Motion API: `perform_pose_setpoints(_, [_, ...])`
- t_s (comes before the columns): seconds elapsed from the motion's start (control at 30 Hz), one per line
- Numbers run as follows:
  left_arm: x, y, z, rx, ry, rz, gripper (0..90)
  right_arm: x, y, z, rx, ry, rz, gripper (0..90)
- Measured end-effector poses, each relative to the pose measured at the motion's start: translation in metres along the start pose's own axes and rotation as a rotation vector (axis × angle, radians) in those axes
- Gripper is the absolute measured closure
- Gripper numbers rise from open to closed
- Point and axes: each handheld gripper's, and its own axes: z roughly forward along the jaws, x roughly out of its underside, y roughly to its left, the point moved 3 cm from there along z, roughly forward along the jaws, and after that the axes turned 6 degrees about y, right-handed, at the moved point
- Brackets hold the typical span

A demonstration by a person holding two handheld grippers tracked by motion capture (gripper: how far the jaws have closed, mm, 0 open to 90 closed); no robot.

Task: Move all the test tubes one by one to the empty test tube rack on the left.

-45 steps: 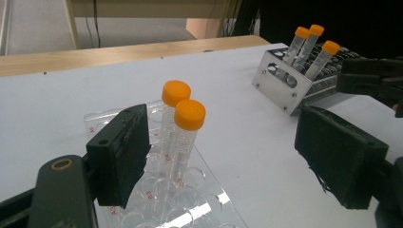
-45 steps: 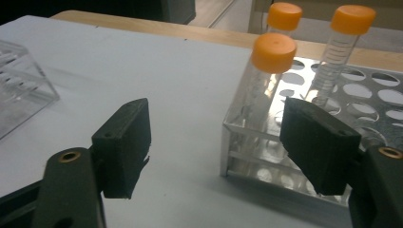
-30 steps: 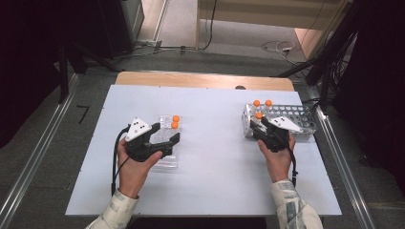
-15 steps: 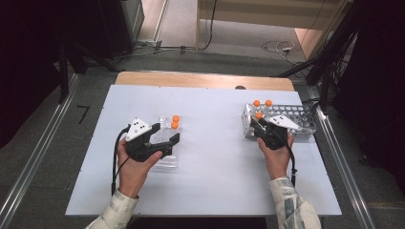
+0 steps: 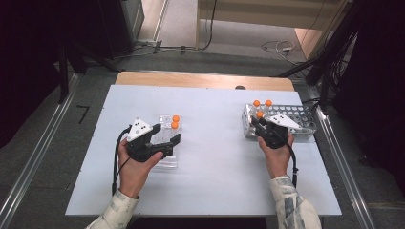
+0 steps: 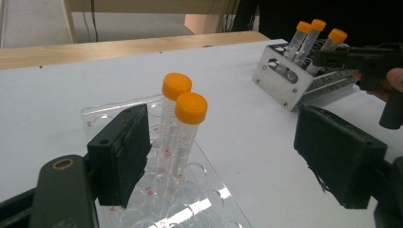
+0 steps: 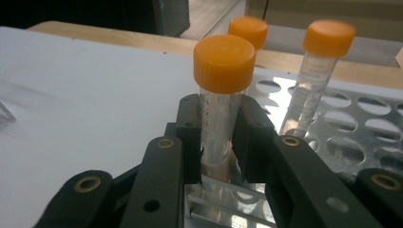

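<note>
The right gripper (image 7: 216,142) has just squeezed its fingers tight on a tube (image 7: 219,104) in the metal rack (image 5: 305,125), ready to lift it, while the left gripper (image 6: 237,161) waits released.

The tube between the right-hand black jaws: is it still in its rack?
Yes. The tube stands upright, its foot in the metal rack, pads pressing both sides.

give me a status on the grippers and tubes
Right gripper shut on a tube in the metal rack, jaws just closed. Left gripper open by the clear rack, two tubes in it. Nothing in the way.
</note>
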Motion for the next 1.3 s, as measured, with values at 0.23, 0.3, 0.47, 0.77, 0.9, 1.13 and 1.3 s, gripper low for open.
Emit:
perform_pose_setpoints(0.23, [0.0, 0.0, 0.0, -0.002, 0.001, 0.0, 19.7, -0.019, -0.001, -0.021, -0.001, -0.07, -0.001, 71.9])
perform_pose_setpoints(0.3, [0.0, 0.0, 0.0, 0.001, 0.002, -0.004, 19.7, -0.023, -0.001, -0.027, -0.001, -0.088, 0.0, 71.9])
perform_pose_setpoints(0.47, [0.0, -0.001, 0.0, 0.002, 0.0, -0.003, 19.4, -0.029, 0.0, -0.038, -0.015, -0.108, -0.001, 71.9])
perform_pose_setpoints(0.77, [0.0, -0.001, -0.002, -0.002, -0.004, -0.001, 19.4, -0.028, 0.018, -0.044, -0.062, -0.088, -0.039, 71.9])
perform_pose_setpoints(0.9, [0.001, -0.001, -0.003, -0.005, -0.003, 0.004, 19.3, -0.026, 0.031, -0.045, -0.091, -0.076, -0.066, 71.8])
perform_pose_setpoints(1.13, [0.001, -0.001, -0.004, -0.009, -0.008, 0.003, 19.1, -0.019, 0.053, -0.043, -0.152, -0.039, -0.105, 71.8])
perform_pose_setpoints(1.3, [0.0, -0.002, -0.005, -0.011, -0.017, 0.007, 19.1, -0.012, 0.067, -0.039, -0.185, -0.014, -0.133, 71.8])
